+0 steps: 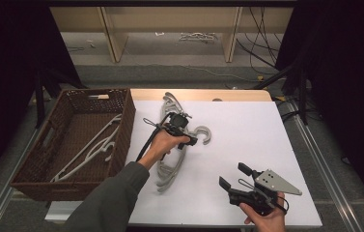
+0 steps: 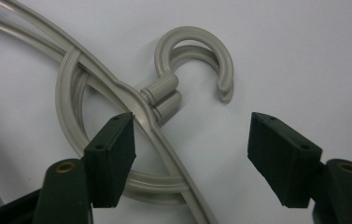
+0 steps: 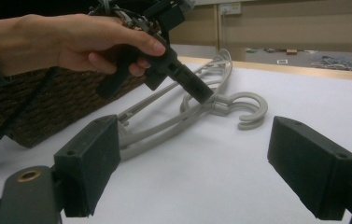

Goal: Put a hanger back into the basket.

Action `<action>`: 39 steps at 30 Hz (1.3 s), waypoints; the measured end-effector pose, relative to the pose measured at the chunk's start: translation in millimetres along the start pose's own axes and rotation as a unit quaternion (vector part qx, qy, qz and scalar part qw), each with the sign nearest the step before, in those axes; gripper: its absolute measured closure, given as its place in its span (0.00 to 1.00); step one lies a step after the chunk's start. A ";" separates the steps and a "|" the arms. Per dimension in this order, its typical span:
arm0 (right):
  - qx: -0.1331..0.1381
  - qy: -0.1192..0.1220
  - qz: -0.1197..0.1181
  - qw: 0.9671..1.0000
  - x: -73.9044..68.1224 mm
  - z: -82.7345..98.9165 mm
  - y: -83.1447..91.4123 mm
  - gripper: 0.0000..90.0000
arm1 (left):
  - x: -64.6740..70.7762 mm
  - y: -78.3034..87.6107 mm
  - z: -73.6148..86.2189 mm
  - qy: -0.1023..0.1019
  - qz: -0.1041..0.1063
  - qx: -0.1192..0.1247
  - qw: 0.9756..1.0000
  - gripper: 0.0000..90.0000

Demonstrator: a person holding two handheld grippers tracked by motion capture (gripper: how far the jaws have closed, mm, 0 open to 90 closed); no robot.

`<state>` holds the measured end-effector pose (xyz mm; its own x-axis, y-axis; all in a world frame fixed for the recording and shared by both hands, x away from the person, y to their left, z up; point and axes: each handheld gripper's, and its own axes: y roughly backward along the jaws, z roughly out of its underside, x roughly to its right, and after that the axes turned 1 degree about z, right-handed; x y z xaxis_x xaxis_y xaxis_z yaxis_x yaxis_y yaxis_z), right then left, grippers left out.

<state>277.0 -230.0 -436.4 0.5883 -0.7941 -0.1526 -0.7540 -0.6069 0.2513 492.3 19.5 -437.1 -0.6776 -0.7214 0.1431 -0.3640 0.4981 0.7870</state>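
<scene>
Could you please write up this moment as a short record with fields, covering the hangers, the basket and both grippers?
work in hand: picking grey plastic hangers off the white table
hangers on table: stacked and overlapping, hooks together
left gripper: over the stack by the hook necks, jaws open, one hanger arm passing between them, pads not pressing
right gripper: held at the near right of the table, jaws open with nothing between them
basket: brown wicker, left of the table
in basket: one hanger lying slantwise
</scene>
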 end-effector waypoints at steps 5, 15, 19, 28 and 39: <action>-0.005 0.000 -0.002 1.000 0.1 -0.4 0.5 0.20 | -4.7 -5.8 0.4 0.010 -0.002 -0.009 1.000 0.41; 0.001 -0.004 -0.006 1.000 -1.3 0.1 -1.4 0.20 | -9.0 -12.4 0.3 0.012 -0.002 -0.027 1.000 0.53; 0.003 -0.003 -0.007 1.000 -1.6 -0.2 -1.5 0.20 | -10.0 -16.8 1.5 0.019 -0.008 -0.038 0.999 0.57; 0.002 -0.003 -0.008 1.000 -1.9 -0.5 -2.0 0.20 | -12.9 -22.7 0.2 0.051 -0.013 -0.042 0.998 0.65; 0.000 0.004 -0.008 1.000 -1.9 -0.7 -2.1 0.20 | -10.3 -31.5 -4.9 0.044 -0.043 -0.069 0.996 0.74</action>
<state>277.6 -227.2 -436.0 0.6024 -0.7843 -0.1480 -0.7450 -0.6191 0.2484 513.9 8.8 -460.3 -0.5869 -0.8010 0.1183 -0.3238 0.3661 0.8724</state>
